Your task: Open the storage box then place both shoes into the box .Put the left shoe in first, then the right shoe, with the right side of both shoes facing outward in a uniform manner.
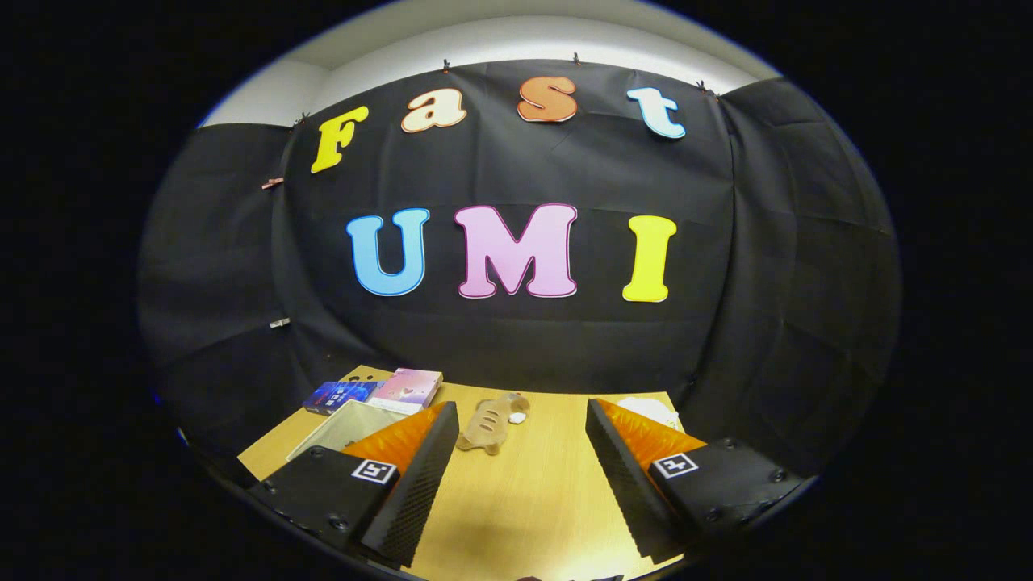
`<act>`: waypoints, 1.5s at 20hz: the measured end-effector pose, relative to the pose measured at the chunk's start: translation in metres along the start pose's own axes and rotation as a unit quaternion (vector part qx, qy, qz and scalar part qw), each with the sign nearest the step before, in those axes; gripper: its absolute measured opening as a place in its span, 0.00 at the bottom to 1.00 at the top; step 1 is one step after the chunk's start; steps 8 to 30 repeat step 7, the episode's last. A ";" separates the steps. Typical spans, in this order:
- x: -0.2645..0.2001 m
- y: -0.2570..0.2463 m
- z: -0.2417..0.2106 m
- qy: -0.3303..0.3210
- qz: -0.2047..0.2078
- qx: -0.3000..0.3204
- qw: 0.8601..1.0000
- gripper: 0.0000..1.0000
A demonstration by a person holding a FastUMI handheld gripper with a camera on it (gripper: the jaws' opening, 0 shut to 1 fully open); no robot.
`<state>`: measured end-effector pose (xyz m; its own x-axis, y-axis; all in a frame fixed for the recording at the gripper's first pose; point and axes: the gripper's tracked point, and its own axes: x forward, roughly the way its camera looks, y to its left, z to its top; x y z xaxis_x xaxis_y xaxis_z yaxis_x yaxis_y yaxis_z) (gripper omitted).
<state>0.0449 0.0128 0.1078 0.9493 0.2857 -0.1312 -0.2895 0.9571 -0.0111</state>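
The gripper (pixel 520 476) hangs above the table (pixel 516 500), fingers spread wide with nothing between them, raised as if to survey the scene. Just beyond them lies a tan perforated shoe (pixel 491 424). The box (pixel 347 428) sits behind the left finger, seemingly open-topped, though half hidden. A white object (pixel 650 410), perhaps the other shoe, peeks behind the right finger.

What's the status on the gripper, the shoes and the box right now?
Gripper open, holding nothing, above the table. Tan clog shoe just ahead of fingers, untouched. Storage box beyond the left finger. Nothing between fingers and shoe.
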 end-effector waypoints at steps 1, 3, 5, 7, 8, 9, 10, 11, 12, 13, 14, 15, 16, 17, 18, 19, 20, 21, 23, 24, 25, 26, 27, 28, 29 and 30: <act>0.001 -0.002 0.000 -0.003 0.006 0.001 1.000 0.99; -0.001 -0.003 -0.003 -0.002 0.015 0.010 1.000 0.99; 0.000 -0.001 -0.007 -0.001 0.018 0.013 1.000 0.99; -0.002 0.000 -0.007 -0.005 0.014 0.011 1.000 0.99; -0.002 0.000 -0.007 -0.005 0.014 0.011 1.000 0.99; -0.002 0.000 -0.007 -0.005 0.014 0.011 1.000 0.99; -0.002 0.000 -0.007 -0.005 0.014 0.011 1.000 0.99; -0.002 0.000 -0.007 -0.005 0.014 0.011 1.000 0.99; -0.002 0.000 -0.007 -0.005 0.014 0.011 1.000 0.99; -0.002 0.000 -0.007 -0.005 0.014 0.011 1.000 0.99; -0.002 0.000 -0.007 -0.005 0.014 0.011 1.000 0.99; -0.002 0.000 -0.007 -0.005 0.014 0.011 1.000 0.99; -0.002 0.000 -0.007 -0.005 0.014 0.011 1.000 0.99; -0.002 0.000 -0.007 -0.005 0.014 0.011 1.000 0.99; -0.002 0.000 -0.007 -0.005 0.014 0.011 1.000 0.99; -0.002 0.000 -0.007 -0.005 0.014 0.011 1.000 0.99; -0.002 0.000 -0.007 -0.005 0.014 0.011 1.000 0.99; -0.002 0.000 -0.007 -0.005 0.014 0.011 1.000 0.99; -0.002 0.000 -0.007 -0.005 0.014 0.011 1.000 0.99; -0.002 0.000 -0.007 -0.005 0.014 0.011 1.000 0.99; -0.002 0.000 -0.007 -0.005 0.014 0.011 1.000 0.99; -0.002 0.000 -0.007 -0.005 0.014 0.011 1.000 0.99; -0.002 0.000 -0.007 -0.005 0.014 0.011 1.000 0.99; -0.002 0.000 -0.007 -0.005 0.014 0.011 1.000 0.99; -0.002 0.000 -0.007 -0.005 0.014 0.011 1.000 0.99; -0.002 0.000 -0.007 -0.005 0.014 0.011 1.000 0.99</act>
